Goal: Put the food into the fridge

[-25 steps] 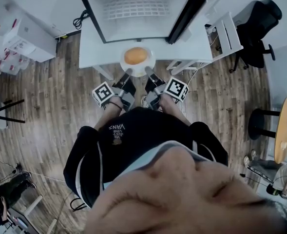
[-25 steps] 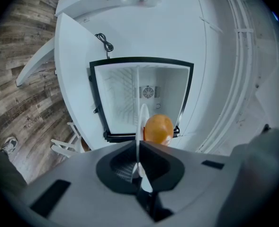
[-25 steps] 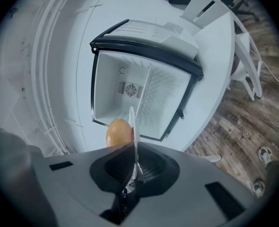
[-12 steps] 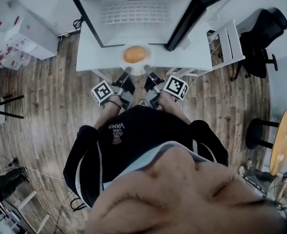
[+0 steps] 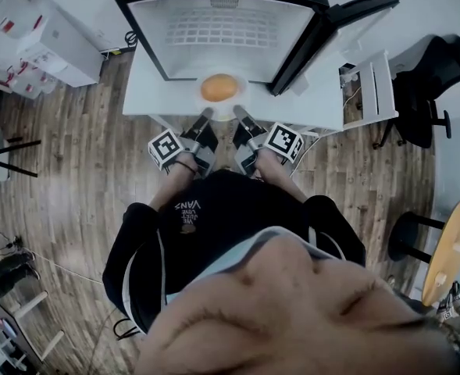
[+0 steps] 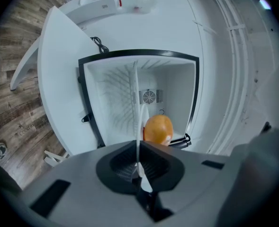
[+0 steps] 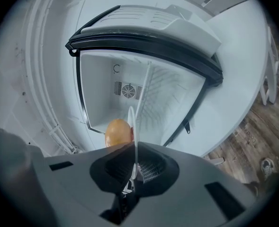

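Observation:
A white plate (image 5: 223, 111) carries a round orange piece of food (image 5: 219, 87) just in front of the open fridge (image 5: 222, 30). My left gripper (image 5: 205, 116) is shut on the plate's left rim and my right gripper (image 5: 239, 115) is shut on its right rim. In the left gripper view the plate (image 6: 139, 122) shows edge-on between the jaws of the left gripper (image 6: 139, 167), with the food (image 6: 157, 129) to its right before the fridge's white inside (image 6: 120, 98). In the right gripper view the plate (image 7: 131, 126) is clamped in the right gripper (image 7: 133, 169), the food (image 7: 118, 132) to its left.
The fridge stands on a white table (image 5: 147, 92), its black-edged door (image 5: 323, 33) swung open to the right. A wire shelf (image 5: 222, 28) lies inside. A white chair (image 5: 370, 84) and a black office chair (image 5: 433, 73) stand at the right, white boxes (image 5: 50, 45) at the left.
Both grippers have carried the plate with the food forward, closer to the open fridge. The grips on the rim have not changed.

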{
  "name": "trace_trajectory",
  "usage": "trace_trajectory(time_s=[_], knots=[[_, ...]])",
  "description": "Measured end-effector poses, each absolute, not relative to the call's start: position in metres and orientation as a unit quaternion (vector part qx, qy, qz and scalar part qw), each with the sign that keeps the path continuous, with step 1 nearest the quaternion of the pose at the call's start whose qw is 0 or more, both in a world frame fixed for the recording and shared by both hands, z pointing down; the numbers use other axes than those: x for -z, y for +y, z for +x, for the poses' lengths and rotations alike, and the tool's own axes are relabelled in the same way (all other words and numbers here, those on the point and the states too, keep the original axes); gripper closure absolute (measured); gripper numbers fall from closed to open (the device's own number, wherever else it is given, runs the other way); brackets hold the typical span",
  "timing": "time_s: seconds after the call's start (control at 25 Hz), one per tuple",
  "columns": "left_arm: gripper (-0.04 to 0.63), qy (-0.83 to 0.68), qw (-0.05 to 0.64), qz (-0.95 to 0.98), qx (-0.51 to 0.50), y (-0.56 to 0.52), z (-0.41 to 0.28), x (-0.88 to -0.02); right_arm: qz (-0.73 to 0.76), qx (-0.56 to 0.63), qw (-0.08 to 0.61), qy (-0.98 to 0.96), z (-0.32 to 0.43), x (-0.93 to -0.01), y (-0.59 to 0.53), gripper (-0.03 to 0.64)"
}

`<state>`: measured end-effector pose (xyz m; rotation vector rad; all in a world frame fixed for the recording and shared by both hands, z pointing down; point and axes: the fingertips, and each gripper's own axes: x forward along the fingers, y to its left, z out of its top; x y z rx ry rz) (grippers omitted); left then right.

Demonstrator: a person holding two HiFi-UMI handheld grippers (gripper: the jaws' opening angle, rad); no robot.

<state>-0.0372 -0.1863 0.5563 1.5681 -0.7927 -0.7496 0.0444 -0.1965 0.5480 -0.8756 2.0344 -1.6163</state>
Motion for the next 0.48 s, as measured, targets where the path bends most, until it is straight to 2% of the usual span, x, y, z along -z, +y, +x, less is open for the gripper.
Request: trace_trajectory(time_s=[0.48], knots=[[0.571, -0.329, 0.587, 0.668, 0.317, -0.219, -0.047, -0.552, -0.315, 0.576, 0.202, 0.727, 0.033, -0.542, -0.229, 0.595]])
